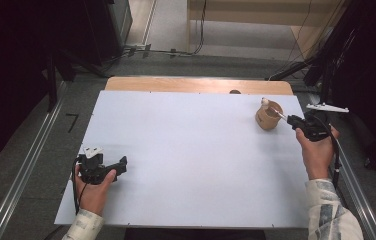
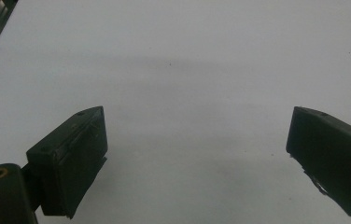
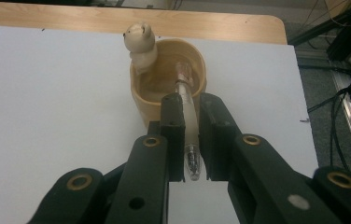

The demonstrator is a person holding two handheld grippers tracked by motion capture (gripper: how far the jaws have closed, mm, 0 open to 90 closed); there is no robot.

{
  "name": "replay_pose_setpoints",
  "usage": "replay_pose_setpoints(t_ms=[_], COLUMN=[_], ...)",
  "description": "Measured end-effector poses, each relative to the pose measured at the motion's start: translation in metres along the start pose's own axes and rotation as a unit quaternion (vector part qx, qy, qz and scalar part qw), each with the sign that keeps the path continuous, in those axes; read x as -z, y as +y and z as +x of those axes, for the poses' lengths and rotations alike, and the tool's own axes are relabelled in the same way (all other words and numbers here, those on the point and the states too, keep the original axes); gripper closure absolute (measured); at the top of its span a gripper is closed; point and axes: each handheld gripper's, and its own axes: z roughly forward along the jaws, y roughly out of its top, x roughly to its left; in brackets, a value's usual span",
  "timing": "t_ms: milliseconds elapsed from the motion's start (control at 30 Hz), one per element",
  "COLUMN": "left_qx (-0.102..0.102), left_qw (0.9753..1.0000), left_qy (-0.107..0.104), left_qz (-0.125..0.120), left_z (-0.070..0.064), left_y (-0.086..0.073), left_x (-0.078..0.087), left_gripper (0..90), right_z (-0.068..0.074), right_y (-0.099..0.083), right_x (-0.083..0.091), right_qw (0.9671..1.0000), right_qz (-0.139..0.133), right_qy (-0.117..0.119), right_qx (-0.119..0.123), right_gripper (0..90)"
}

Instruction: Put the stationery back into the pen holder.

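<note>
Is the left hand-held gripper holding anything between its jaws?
No. In the left gripper view the left hand-held gripper has its jaws wide apart, with just the bare white table between them.

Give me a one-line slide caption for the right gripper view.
Right tool shut on a clear pen, its tip inside a tan cup with a bear figure.

wide bare white table [image 1: 186,150], only obstacle a beige cup [image 1: 267,117] at far right corner
</note>
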Motion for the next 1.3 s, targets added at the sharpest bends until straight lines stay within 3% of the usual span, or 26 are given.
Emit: replay_pose_setpoints(t_ms=[300, 767, 1033, 1300], left_qx=[0.001, 0.002, 0.0, 0.002], left_qw=[1.0, 1.0, 1.0, 1.0], left_qy=[0.0, 0.0, -0.001, -0.001], left_qz=[0.001, 0.002, 0.004, 0.004], left_z=[0.0, 0.0, 0.0, 0.0], left_y=[0.0, 0.0, 0.0, -0.001], left_x=[0.0, -0.001, -0.001, -0.001], left_gripper=[5.6, 5.6, 5.6, 5.6], right_z=[0.002, 0.008, 0.007, 0.01], right_y=[0.013, 0.018, 0.018, 0.017], right_x=[-0.005, -0.017, -0.023, -0.03], right_qw=[1.0, 0.9998, 0.9998, 0.9994], right_qz=[0.005, 0.016, 0.022, 0.03], right_qy=[-0.005, -0.005, 0.004, 0.013], right_qx=[0.005, 0.01, 0.0, -0.008], right_gripper=[79.7, 79.9, 72.9, 52.5])
